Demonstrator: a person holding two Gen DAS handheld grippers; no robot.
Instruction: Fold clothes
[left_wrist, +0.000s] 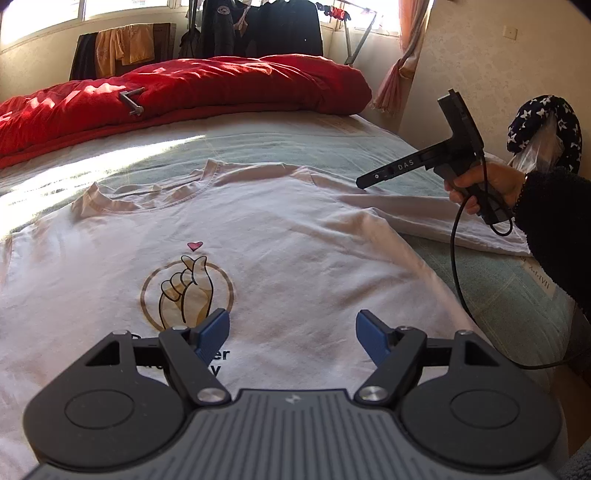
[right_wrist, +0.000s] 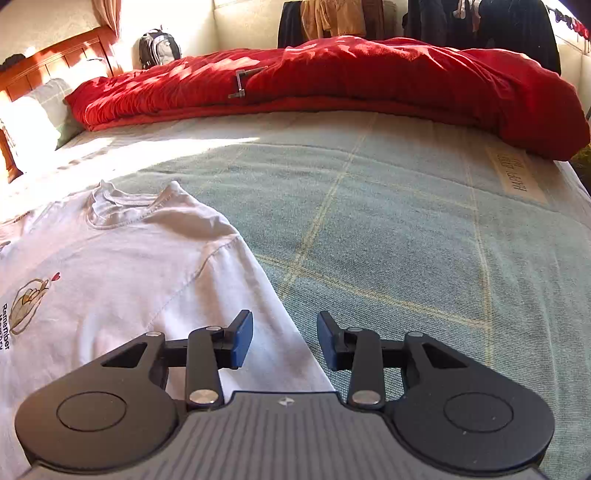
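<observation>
Left tool (left_wrist: 292, 334): jaws wide apart, blue pads (left_wrist: 214, 332) clear of everything, nothing between them. It hangs over the lower chest of the white T-shirt (left_wrist: 288, 236), just below the finger-heart print (left_wrist: 186, 291); can't tell if it touches the cloth.

Right tool (right_wrist: 285, 339): jaws partly open, abt half as wide as the left's, nothing gripped. In its own view the gap sits right over the shirt's right-hand edge, one pad above cloth, the other above the bed cover (right_wrist: 406, 229). In the left view a hand (left_wrist: 480, 184) in a dark sleeve holds it off to the right, above the spread sleeve (left_wrist: 424, 218).

Shirt lies front up, fairly flat, on the pale green checked cover, collar (left_wrist: 147, 192) toward the far side, some wrinkles near the neck. Right sleeve stretched out sideways toward the bed's edge.

Room: wide bare cover to the right of the shirt and beyond the collar. Far side is closed off by a bunched red quilt (right_wrist: 332, 81) w/ a small metal bracket (right_wrist: 243, 83) lying on it. Wooden headboard (right_wrist: 55, 66) at far left. Black cable (left_wrist: 458, 258) from the right tool dangles over the bed's right edge.
</observation>
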